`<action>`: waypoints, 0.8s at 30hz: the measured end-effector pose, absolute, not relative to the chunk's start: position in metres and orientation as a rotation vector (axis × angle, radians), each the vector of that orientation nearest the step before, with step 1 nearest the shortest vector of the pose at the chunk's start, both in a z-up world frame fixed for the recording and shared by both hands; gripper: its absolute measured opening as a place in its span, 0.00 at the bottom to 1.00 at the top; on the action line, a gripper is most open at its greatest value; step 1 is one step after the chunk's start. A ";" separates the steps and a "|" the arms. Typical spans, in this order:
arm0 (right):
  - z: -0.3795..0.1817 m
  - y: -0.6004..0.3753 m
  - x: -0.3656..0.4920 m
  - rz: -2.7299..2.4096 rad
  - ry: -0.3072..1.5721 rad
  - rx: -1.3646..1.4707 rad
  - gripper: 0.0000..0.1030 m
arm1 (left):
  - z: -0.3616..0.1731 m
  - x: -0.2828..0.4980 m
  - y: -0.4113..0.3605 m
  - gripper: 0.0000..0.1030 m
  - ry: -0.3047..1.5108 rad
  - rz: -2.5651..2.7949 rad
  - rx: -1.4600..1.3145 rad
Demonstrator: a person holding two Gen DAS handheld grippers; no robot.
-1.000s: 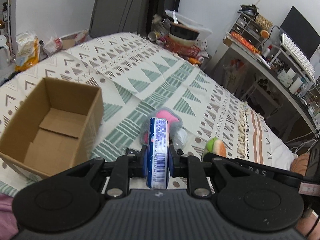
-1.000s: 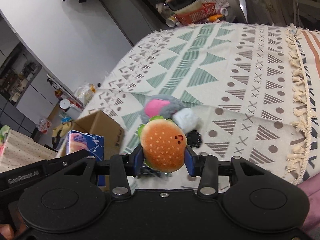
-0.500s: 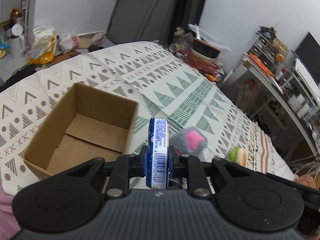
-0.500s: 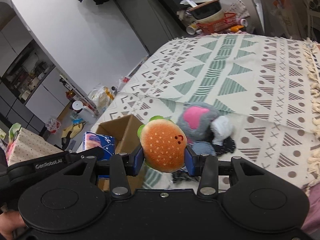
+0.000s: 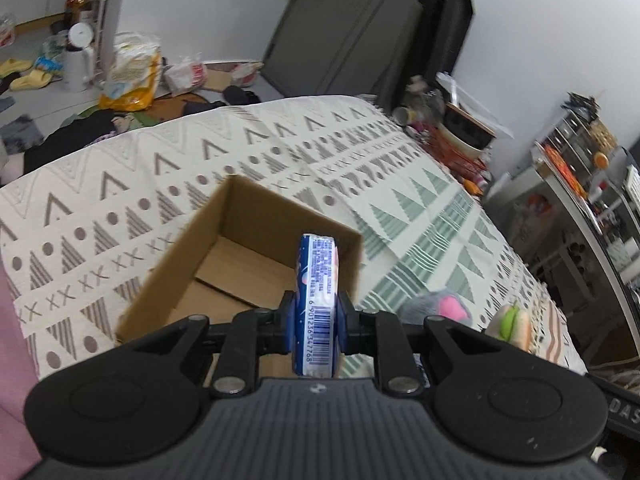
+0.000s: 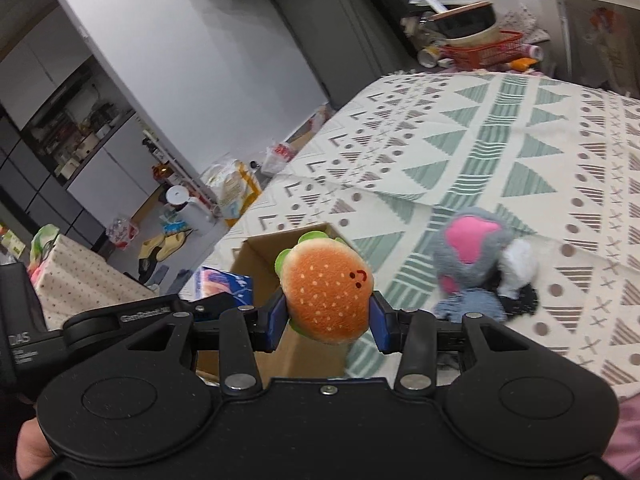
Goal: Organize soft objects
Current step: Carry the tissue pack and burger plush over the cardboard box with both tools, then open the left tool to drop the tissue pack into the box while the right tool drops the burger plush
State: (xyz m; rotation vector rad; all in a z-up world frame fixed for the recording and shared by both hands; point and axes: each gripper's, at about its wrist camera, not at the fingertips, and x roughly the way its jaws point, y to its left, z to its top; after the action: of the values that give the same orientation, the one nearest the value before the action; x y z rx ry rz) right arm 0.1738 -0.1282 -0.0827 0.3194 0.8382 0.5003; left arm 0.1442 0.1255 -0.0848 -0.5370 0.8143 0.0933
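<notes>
Cardboard box (image 5: 256,264): open-topped on the patterned bedspread (image 5: 420,200), its floor bare, bedspread free on all sides.
Grey plush (image 6: 476,256): lies on the bedspread right of the box, apart from it.
Burger plush (image 6: 326,290): squeezed between the right gripper (image 6: 326,324) pads, raised beside the box's near corner.
Tissue pack (image 5: 316,304): clamped upright in the left gripper (image 5: 316,322), over the box's near right rim.

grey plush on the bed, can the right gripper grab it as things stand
Probably not yet. The right gripper is shut on the burger plush, so its jaws are full. The grey plush lies uncovered on the blanket just right of it; nothing else blocks it.
</notes>
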 end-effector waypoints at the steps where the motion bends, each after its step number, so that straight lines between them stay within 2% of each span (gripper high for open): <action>1: -0.083 -0.122 0.174 0.509 0.840 0.318 0.41 | -0.086 0.145 0.129 0.19 0.816 0.101 -0.544; 17: -0.105 -0.049 0.189 0.561 0.918 0.298 0.41 | -0.110 0.149 0.164 0.20 0.838 0.207 -0.578; 20: -0.112 -0.042 0.192 0.563 0.942 0.302 0.41 | -0.111 0.149 0.170 0.23 0.832 0.221 -0.601; 22: -0.115 -0.038 0.193 0.567 0.953 0.299 0.47 | -0.113 0.149 0.173 0.25 0.834 0.230 -0.622; 24: -0.117 -0.036 0.193 0.572 0.958 0.293 0.50 | -0.113 0.150 0.174 0.32 0.833 0.238 -0.637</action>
State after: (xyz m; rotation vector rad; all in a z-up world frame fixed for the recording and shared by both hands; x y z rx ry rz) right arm 0.1935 -0.0364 -0.1167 0.2933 0.9580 0.5721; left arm 0.1496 0.1744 -0.1130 -0.6370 0.8334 0.2375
